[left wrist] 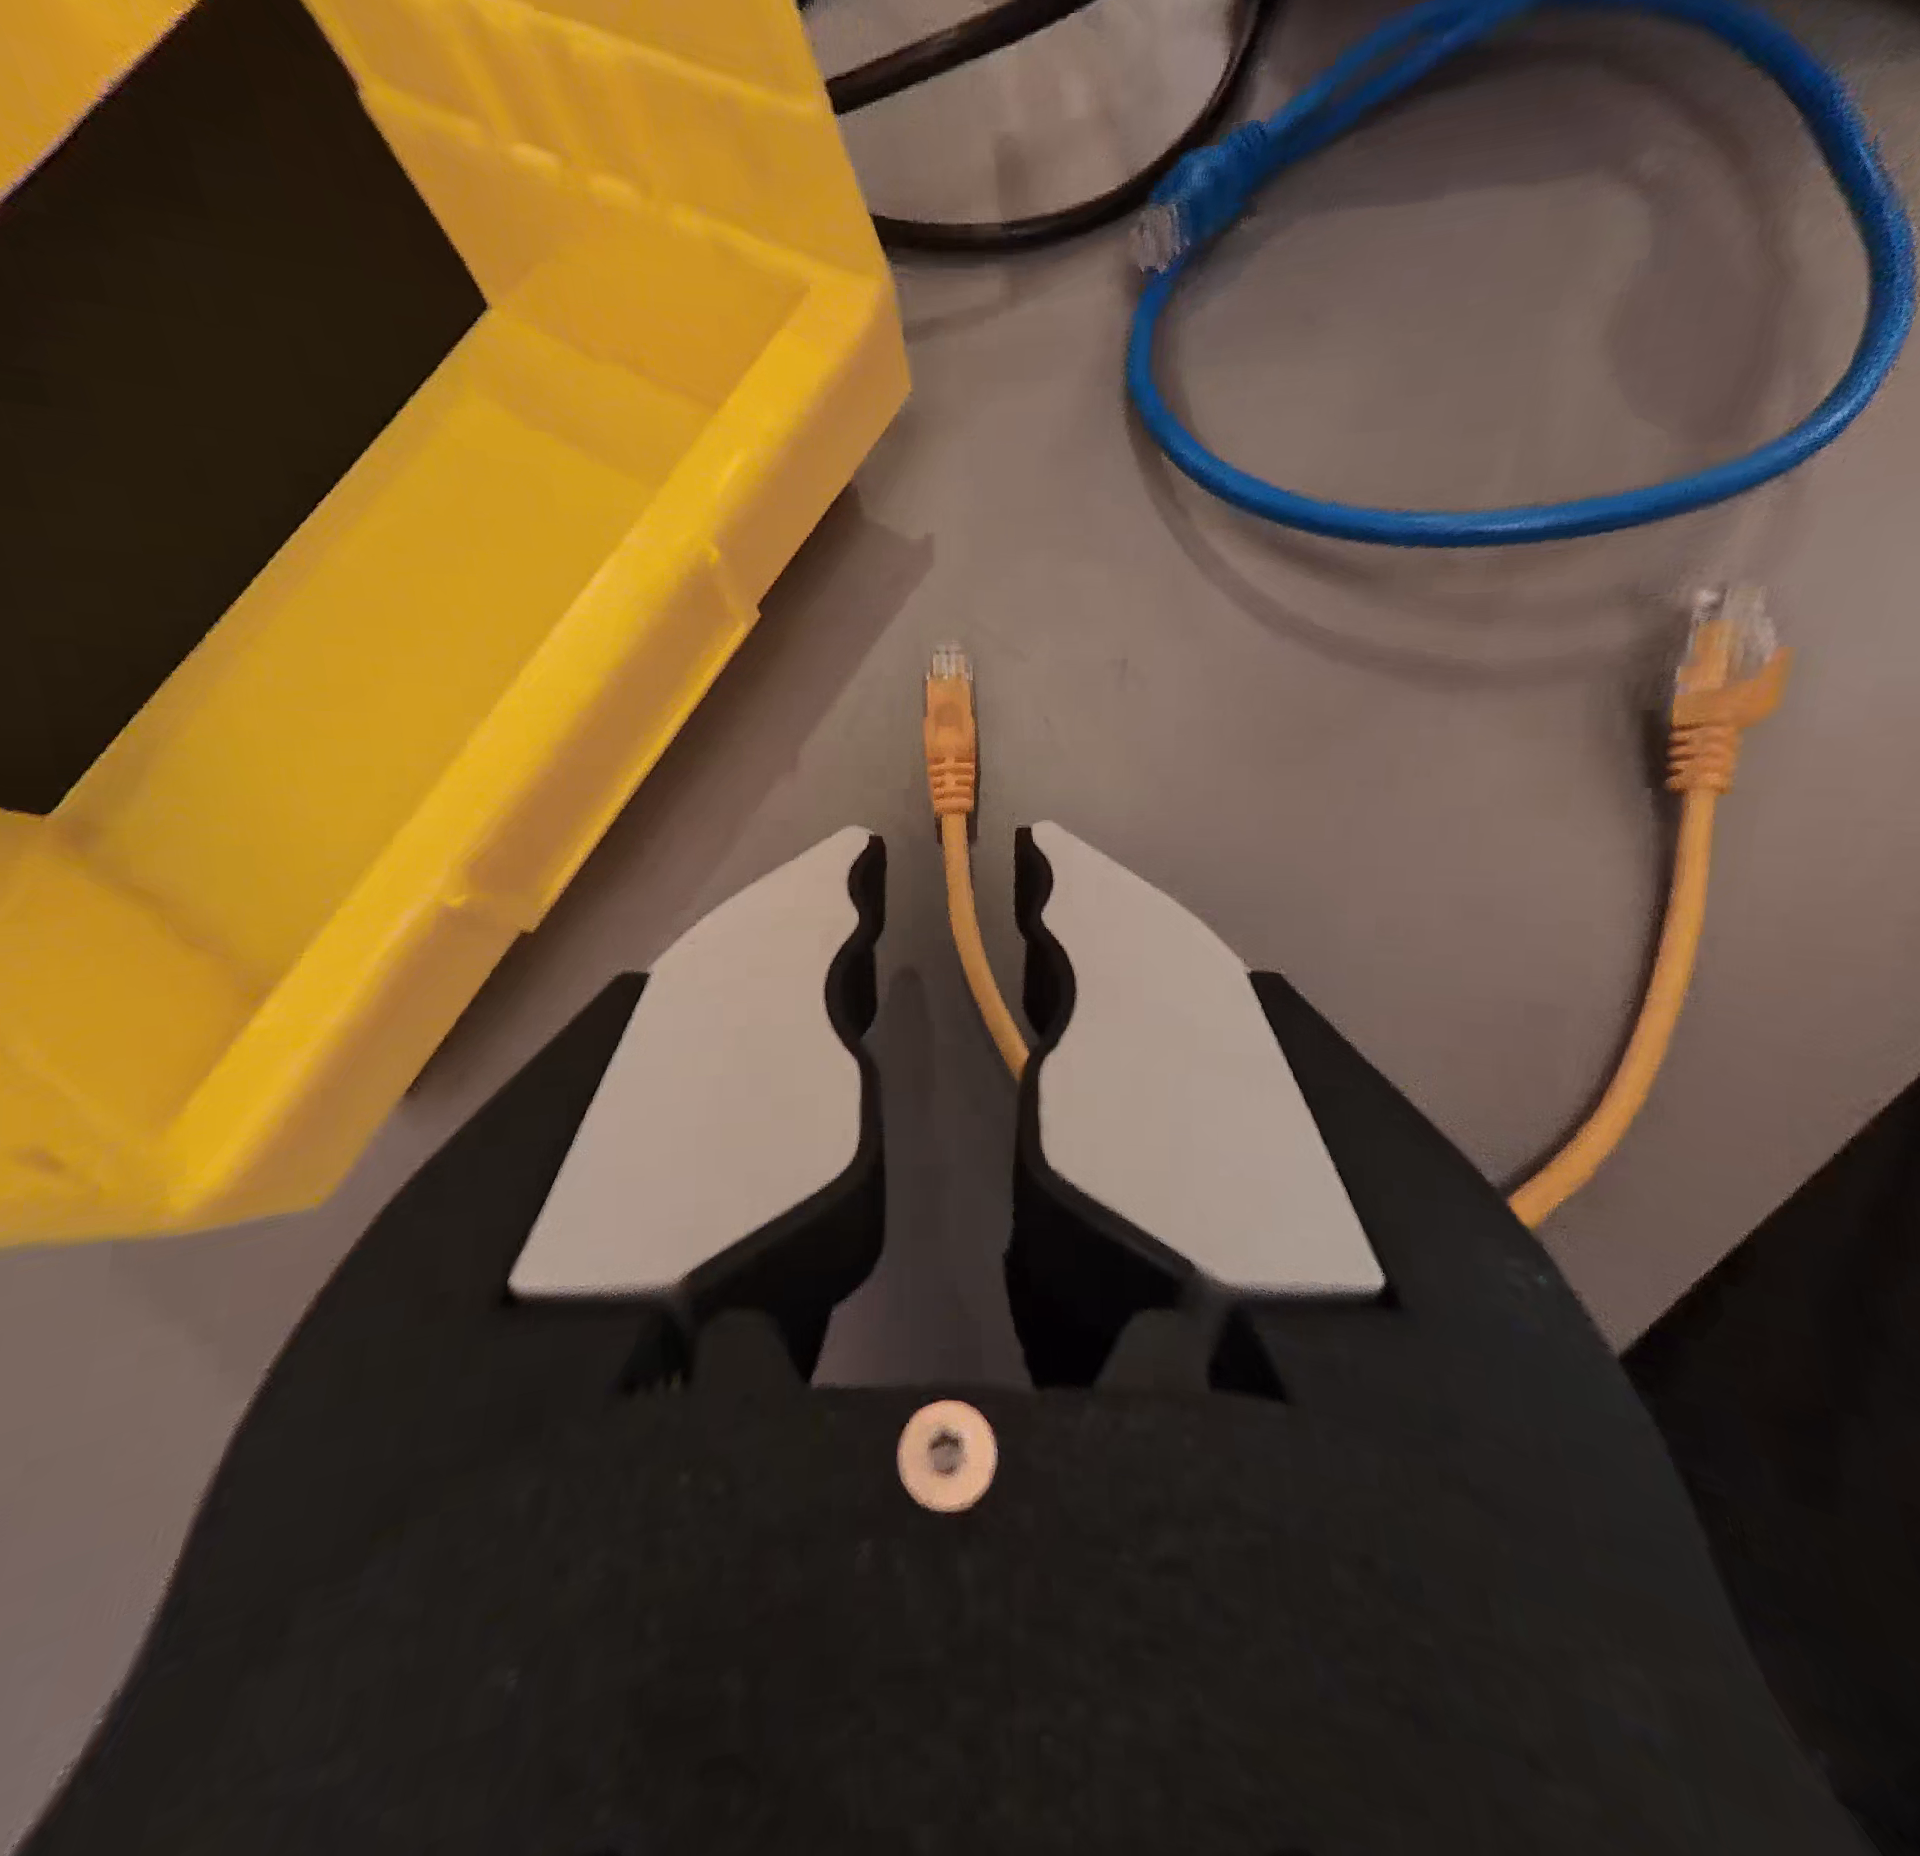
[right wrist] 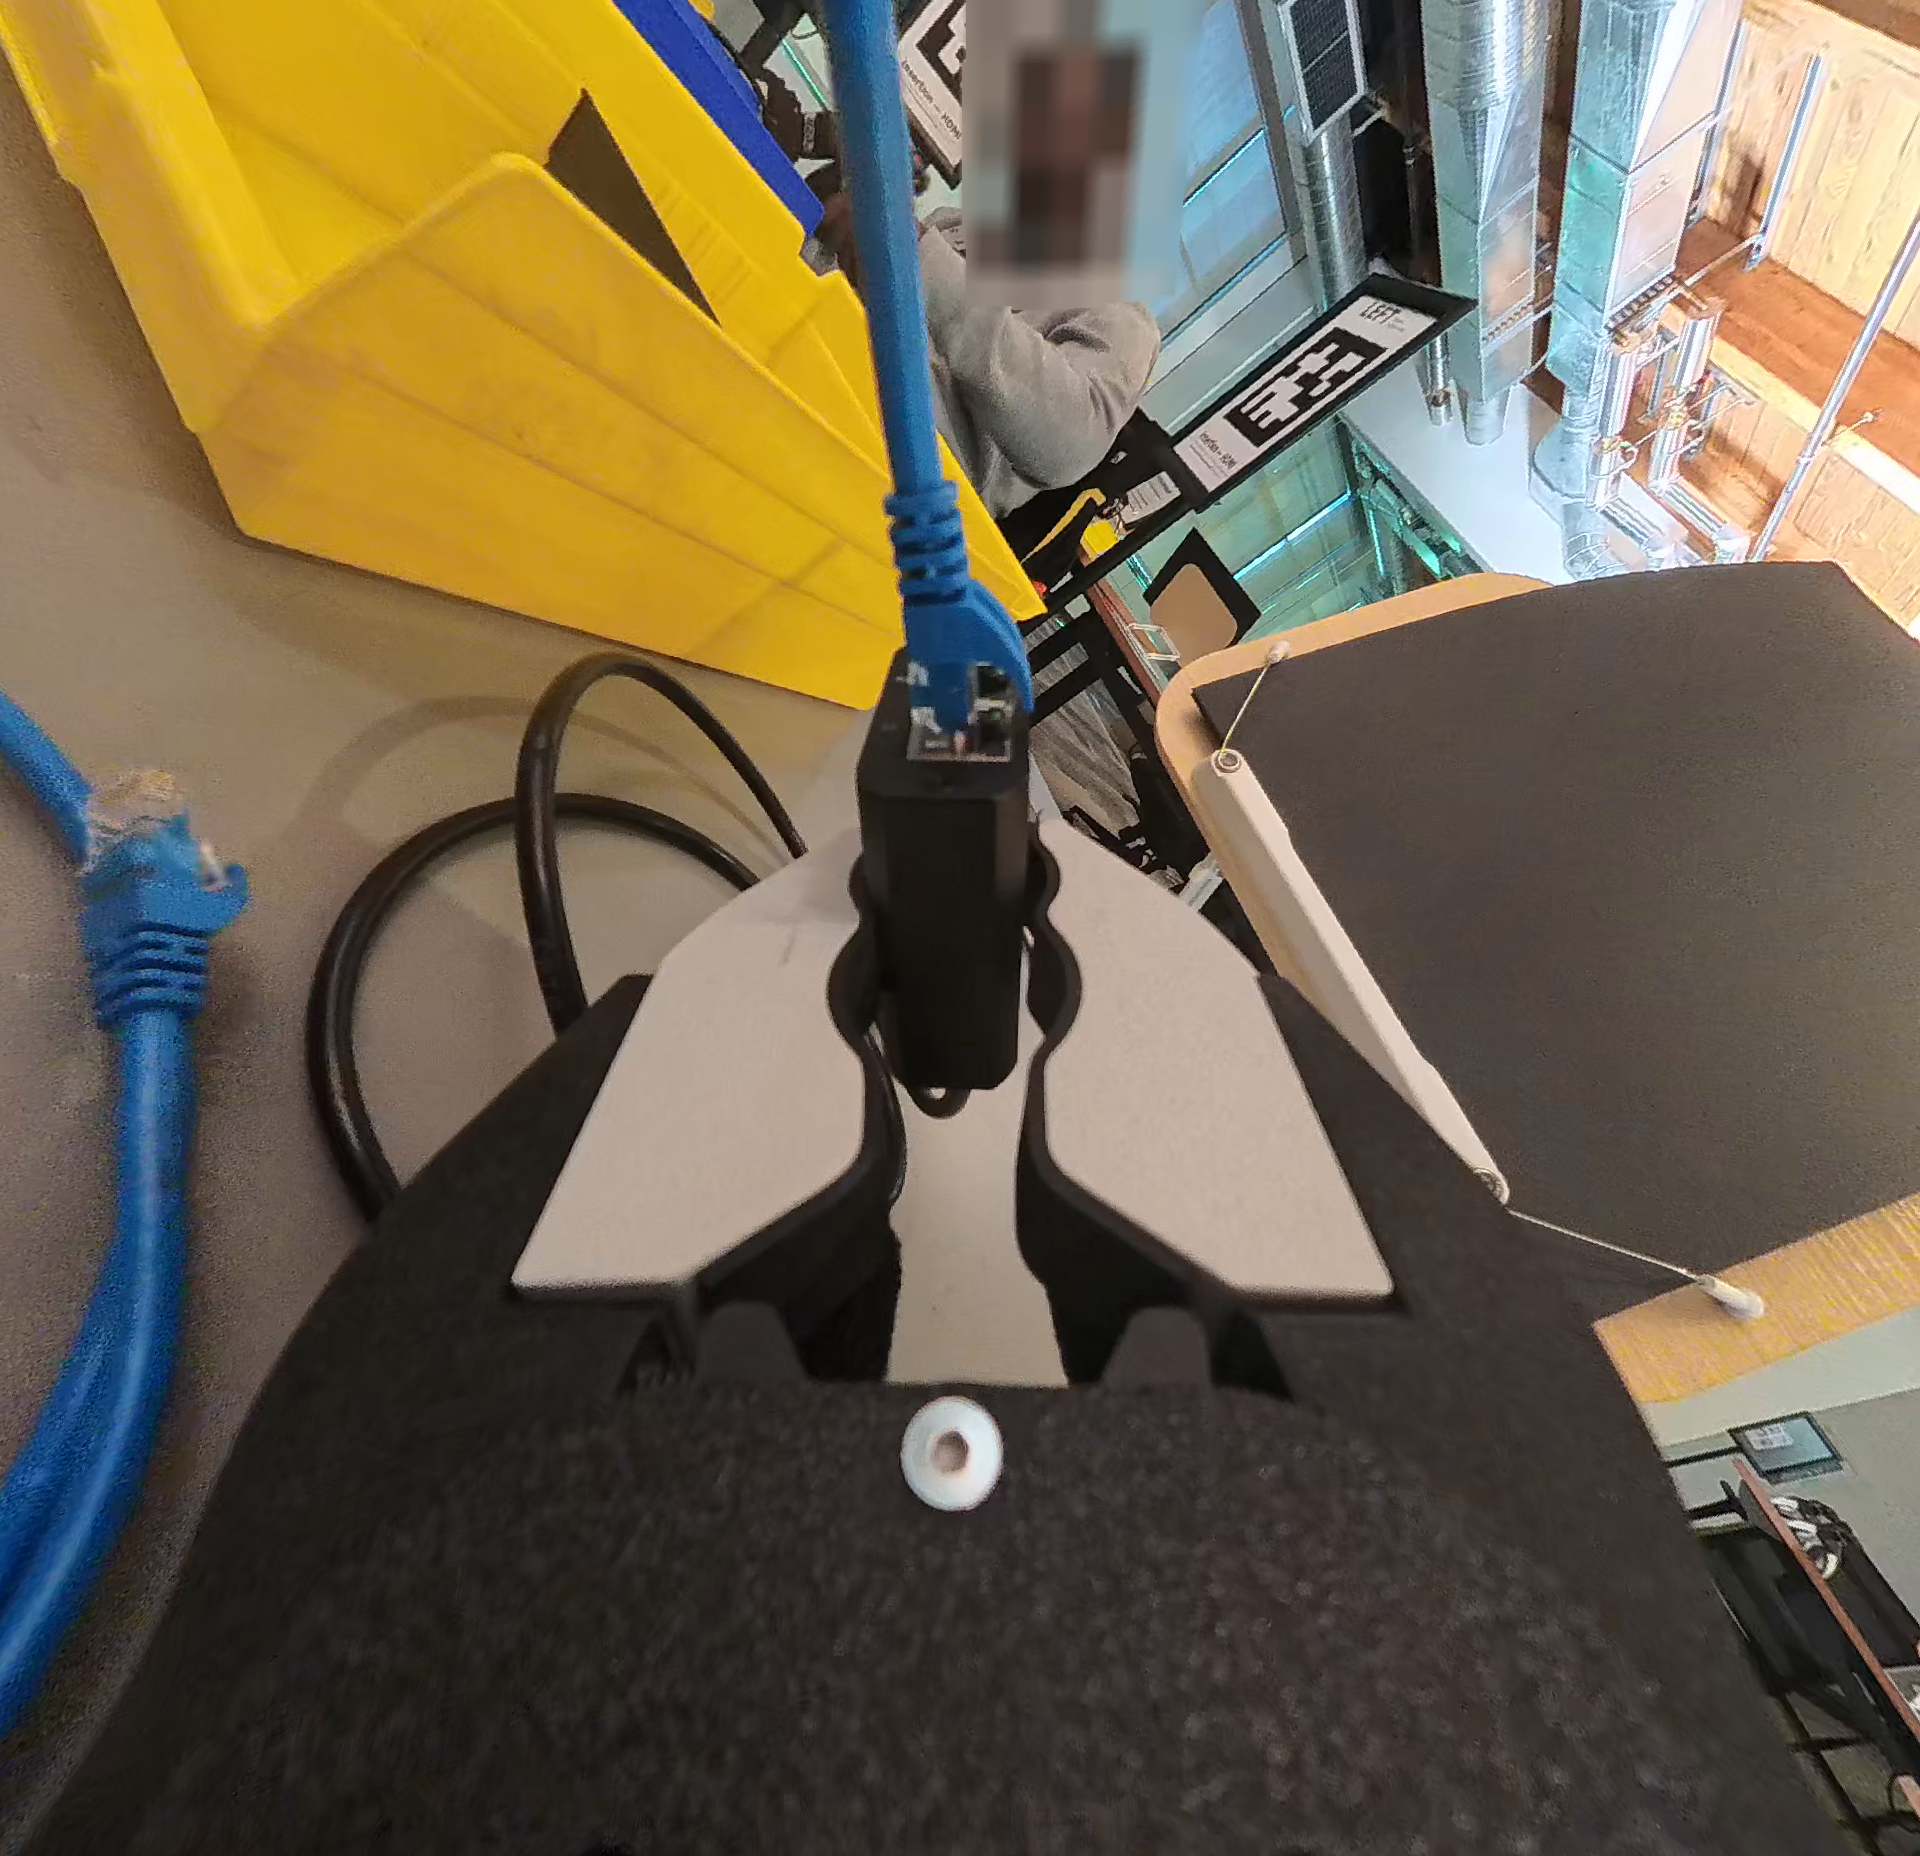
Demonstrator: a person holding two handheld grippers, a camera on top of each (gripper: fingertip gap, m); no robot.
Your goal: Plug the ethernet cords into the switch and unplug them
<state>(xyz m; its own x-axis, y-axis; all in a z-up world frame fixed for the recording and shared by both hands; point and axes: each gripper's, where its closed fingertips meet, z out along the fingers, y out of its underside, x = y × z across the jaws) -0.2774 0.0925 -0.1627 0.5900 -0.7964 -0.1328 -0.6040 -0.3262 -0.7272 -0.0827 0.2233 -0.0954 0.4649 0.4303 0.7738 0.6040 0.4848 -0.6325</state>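
Note:
In the left wrist view, a short orange ethernet cord [left wrist: 961,913] lies on the grey table, one plug [left wrist: 951,726] just ahead of my fingertips and the other plug [left wrist: 1720,684] to the right. My left gripper [left wrist: 948,838] is open, low over the table, with its fingers on either side of the cord. A blue ethernet cord [left wrist: 1558,518] loops beyond it with a free plug [left wrist: 1174,217]. My right gripper [right wrist: 940,861] is shut on a small black switch [right wrist: 945,933] held off the table. A blue plug [right wrist: 940,601] sits in one of its ports.
A yellow bin [left wrist: 582,580] stands to the left, and yellow bins [right wrist: 499,372] also show in the right wrist view. A black cable [right wrist: 540,819] coils on the table. A loose blue plug [right wrist: 145,871] lies at left. A black padded panel [right wrist: 1558,871] is at right. A person in grey [right wrist: 1029,372] is beyond. The left gripper's tips are roughly 25 centimeters from the right gripper's.

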